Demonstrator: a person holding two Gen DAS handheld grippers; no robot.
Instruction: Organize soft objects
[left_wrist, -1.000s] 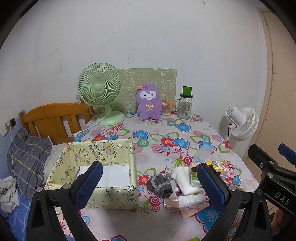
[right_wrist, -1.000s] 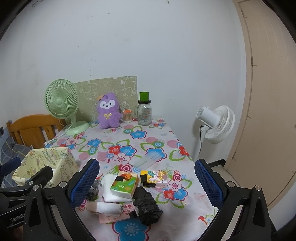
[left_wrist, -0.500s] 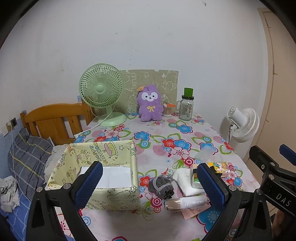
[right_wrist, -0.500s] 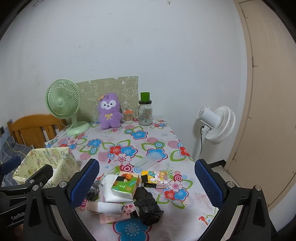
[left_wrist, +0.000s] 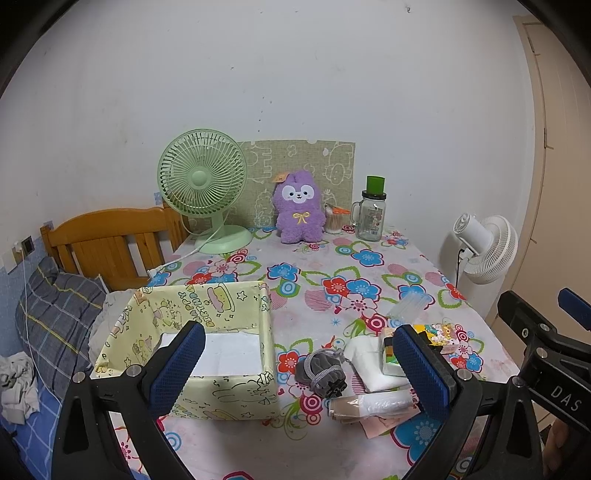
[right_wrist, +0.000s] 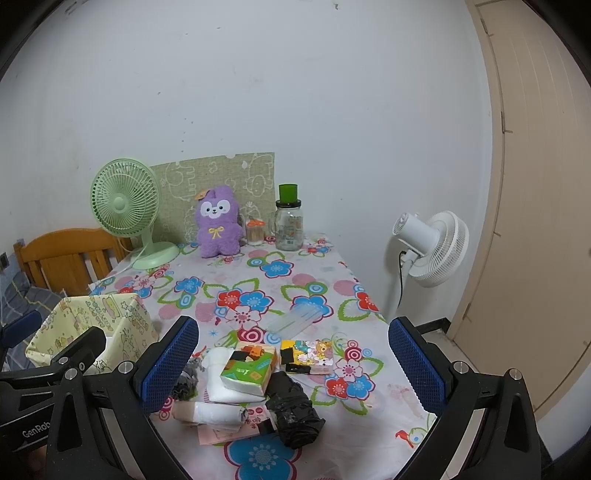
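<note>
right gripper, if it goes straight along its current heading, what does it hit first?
Most likely the soft pile on the near table edge. The right gripper, jaws open and empty, points at the tissue pack lying on the folded white cloth, with the black bundle just below. Depth is unclear, so this is tentative.

Worktop (left_wrist: 314, 266) under smooth floral cloth. Purple plush (left_wrist: 299, 211) fuzzy, matt. Storage box (left_wrist: 207, 306) soft printed fabric. Black bag (right_wrist: 293, 413) crinkled, glossy plastic. Jar (left_wrist: 370, 218) clear glass. Headboard (left_wrist: 107, 240) varnished wood. Grey pouch (left_wrist: 325, 373) velvety.
</note>
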